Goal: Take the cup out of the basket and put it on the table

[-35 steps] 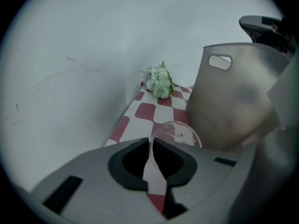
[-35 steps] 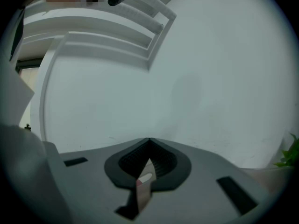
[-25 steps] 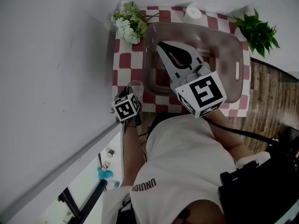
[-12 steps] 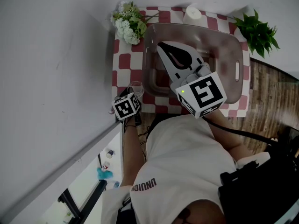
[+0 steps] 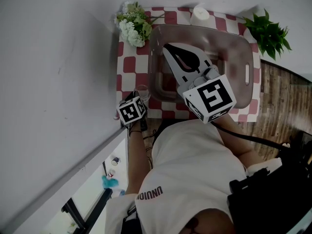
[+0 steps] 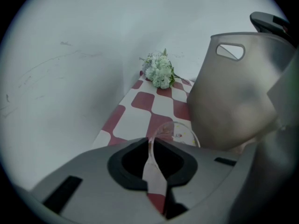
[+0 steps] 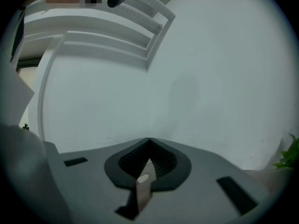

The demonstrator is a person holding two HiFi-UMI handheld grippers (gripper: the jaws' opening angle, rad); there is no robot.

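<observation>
Checkered tabletop [image 6: 140, 118] beside the basket [image 6: 233, 92] bears the cup [image 6: 182, 132]; we'd slowly spread our rim-pinching left claw [image 6: 150, 141], right claw [image 7: 148, 141] pressed together.

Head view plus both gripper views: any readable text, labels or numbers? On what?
"UNUIDU": roughly how the dark capitals on the white shirt look from the head view; the letters are uncertain.
The left cube and right cube carry square markers only, no words.
The cup has small coloured specks, too small to read.
Nothing else is legible.
</observation>
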